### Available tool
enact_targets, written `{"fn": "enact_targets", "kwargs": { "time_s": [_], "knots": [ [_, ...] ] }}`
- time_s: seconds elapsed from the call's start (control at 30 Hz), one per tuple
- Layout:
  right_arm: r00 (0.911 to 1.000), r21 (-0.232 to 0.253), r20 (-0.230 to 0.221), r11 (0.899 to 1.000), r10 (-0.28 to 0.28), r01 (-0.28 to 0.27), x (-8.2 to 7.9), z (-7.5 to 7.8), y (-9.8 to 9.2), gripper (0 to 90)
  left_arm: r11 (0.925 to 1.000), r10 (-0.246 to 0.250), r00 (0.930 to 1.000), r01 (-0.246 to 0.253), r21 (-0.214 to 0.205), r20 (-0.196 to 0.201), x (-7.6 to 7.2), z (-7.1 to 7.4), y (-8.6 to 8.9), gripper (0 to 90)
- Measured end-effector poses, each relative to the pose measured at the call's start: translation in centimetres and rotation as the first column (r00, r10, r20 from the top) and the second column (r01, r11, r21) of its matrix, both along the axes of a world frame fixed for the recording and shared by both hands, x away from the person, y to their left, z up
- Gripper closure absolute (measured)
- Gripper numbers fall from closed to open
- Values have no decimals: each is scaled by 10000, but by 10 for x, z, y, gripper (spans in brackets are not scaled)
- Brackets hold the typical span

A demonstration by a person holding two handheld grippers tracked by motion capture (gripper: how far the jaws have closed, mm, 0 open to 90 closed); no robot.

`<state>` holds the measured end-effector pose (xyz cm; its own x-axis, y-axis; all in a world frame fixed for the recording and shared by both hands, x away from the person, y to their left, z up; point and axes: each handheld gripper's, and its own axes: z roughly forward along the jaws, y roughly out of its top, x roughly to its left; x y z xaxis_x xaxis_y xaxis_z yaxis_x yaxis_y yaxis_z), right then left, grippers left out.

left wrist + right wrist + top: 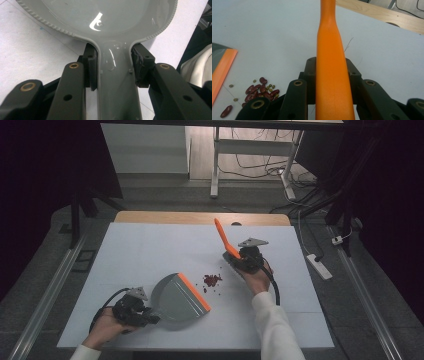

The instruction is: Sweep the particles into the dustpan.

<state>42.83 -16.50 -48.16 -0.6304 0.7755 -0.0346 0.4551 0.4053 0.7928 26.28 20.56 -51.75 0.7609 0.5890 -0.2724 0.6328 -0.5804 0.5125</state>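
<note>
High view shows the beans [212, 280], a small dark red heap with a few strays, lying on the white bench [150, 245] between my two tongs, just off the orange lip of the grey dustpan [177, 299] and just left of the brush [225, 242]. My left tongs [150, 319] are clenched on the dustpan's handle, the pads pressing both its sides in the left gripper view [115, 75], with the pan flat on the bench and its mouth towards the beans. My right tongs [240, 260] grip the orange brush handle, which rises tilted up and away past them; in the right gripper view [332, 82] the beans [259, 90] lie low to the left, near the dustpan's lip [222, 67].
</note>
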Motion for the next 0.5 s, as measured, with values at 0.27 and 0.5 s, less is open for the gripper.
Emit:
{"fn": "enact_targets", "kwargs": {
  "time_s": [0.27,0.5],
  "knots": [
    [9998,3,-175,10000,45,-45,1,-5,4,696,10000,-1,10000,1,5,-5,0,0,0,618],
    [9993,-251,-247,9993,267,-273,0,-8,11,696,10000,-9,10000,9,13,-10,0,0,0,617]
  ]
}}
